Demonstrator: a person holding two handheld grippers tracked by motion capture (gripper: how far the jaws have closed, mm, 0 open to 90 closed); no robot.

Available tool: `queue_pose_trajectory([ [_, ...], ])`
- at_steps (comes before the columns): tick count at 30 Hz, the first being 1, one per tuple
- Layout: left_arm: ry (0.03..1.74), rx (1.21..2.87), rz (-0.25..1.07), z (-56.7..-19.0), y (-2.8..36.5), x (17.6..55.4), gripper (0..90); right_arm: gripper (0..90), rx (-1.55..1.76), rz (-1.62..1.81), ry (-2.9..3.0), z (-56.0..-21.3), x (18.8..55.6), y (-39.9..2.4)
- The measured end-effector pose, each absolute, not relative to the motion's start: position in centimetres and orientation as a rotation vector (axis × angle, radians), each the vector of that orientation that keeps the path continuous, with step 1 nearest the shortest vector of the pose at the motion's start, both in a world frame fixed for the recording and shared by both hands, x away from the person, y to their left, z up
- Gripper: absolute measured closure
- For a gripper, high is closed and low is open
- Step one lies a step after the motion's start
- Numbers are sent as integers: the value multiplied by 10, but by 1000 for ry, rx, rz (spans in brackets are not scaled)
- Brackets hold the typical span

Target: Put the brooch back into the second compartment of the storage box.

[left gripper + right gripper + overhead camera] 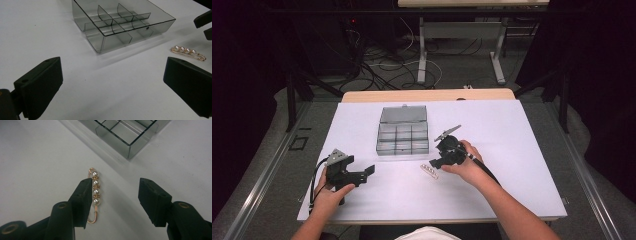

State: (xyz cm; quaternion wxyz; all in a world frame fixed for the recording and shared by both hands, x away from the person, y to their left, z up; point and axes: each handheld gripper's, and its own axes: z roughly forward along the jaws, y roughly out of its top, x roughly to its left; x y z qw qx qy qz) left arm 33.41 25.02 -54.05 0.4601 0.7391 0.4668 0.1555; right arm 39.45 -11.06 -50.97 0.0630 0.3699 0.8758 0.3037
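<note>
right gripper poised wide over pearl pin, left gripper idle and wide.

pin lies flat on white table, just beside the right gripper's left jaw, off-centre in the gap; closing from here likely pushes it sideways or pinches only the thin wire, so it slips or flips. clear compartment box sits farther back, lid up, compartments look empty.

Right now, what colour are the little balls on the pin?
The pin has white, pearly balls on gold wire, clearest in the right gripper view.
</note>
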Motion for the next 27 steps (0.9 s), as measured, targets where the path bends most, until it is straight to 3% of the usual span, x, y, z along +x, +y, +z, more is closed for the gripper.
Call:
queue_pose_trajectory([
  [17, 1141, 1825, 378, -541, 249, 335, 27, 549, 1176, 912, 2712, -516, 403, -94],
  [27, 1137, 1832, 375, -541, 246, 335, 27, 656, 1215, 851, 2764, -523, 405, -89],
])
